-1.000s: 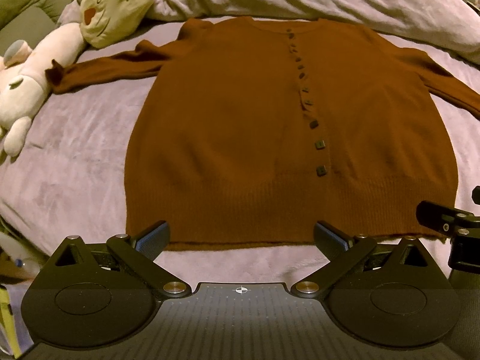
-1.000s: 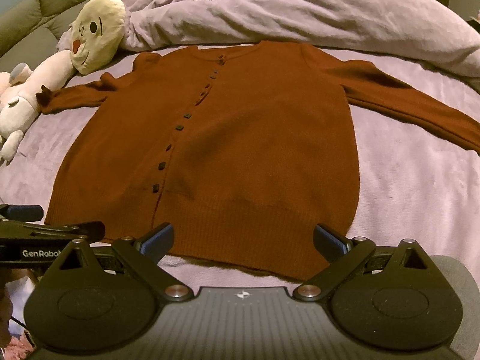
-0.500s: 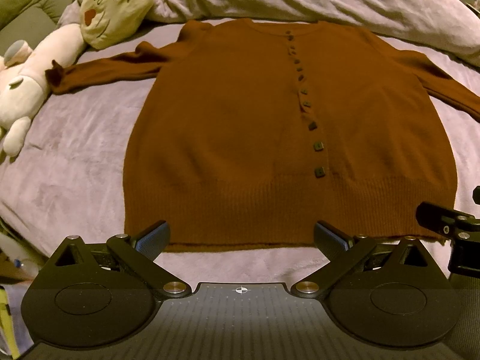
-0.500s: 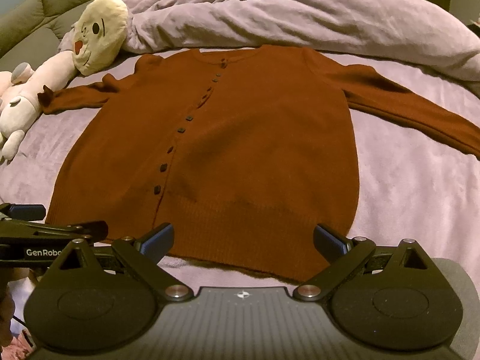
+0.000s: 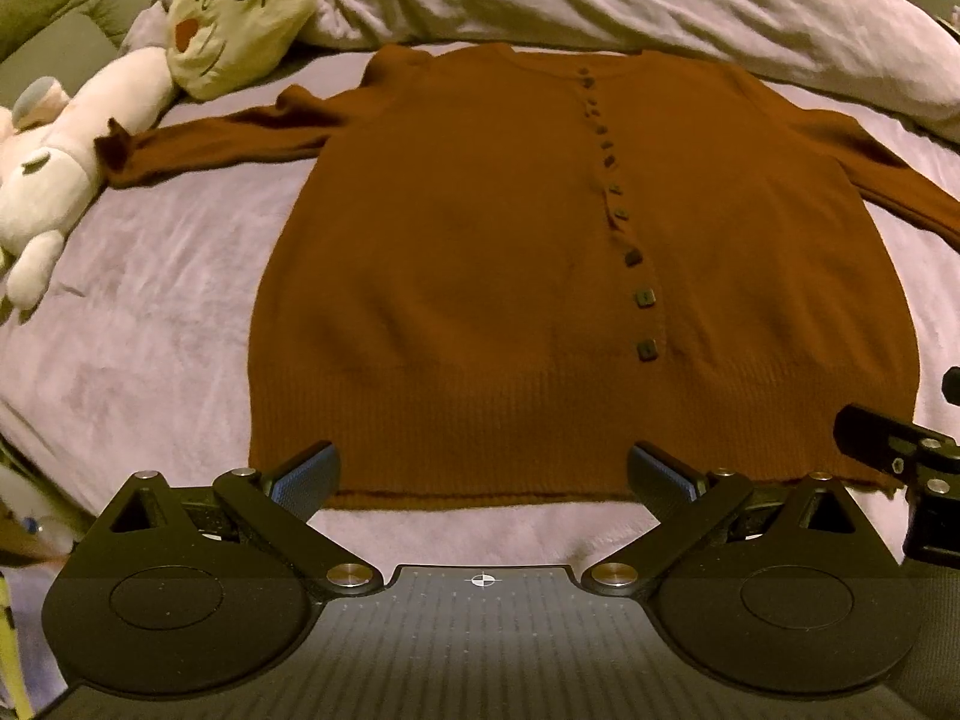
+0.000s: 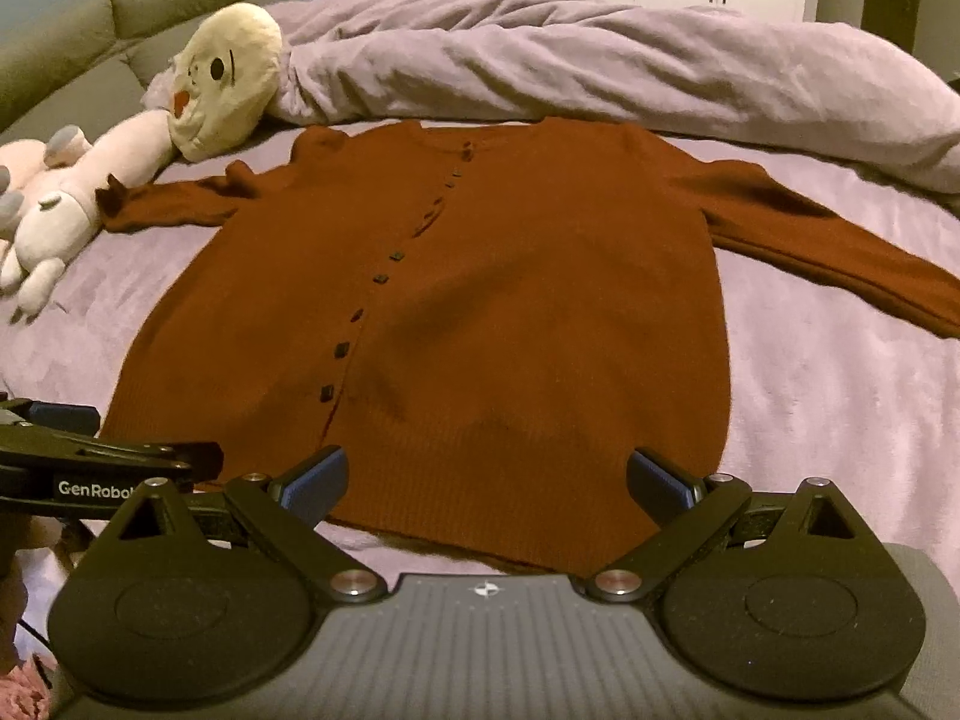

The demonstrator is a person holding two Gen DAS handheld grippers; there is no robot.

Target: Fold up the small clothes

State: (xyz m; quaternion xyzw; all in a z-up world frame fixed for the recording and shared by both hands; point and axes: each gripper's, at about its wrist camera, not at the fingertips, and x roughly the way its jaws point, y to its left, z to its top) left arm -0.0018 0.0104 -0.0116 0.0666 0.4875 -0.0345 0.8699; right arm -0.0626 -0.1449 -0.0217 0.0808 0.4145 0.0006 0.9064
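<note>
A rust-brown buttoned cardigan lies flat on the lilac bedspread, front up, hem nearest me, both sleeves spread out to the sides. It also shows in the right wrist view. My left gripper is open and empty, just above the hem near its left half. My right gripper is open and empty, over the hem's right half. Each gripper appears at the edge of the other's view.
A cream plush toy with a pale body lies at the back left, by the left sleeve's cuff. A rolled lilac duvet runs along the far side. Bare bedspread lies on both sides of the cardigan.
Both grippers have barely moved; the right wrist view has tilted up slightly, showing more of the far wall. The cardigan has not moved.
</note>
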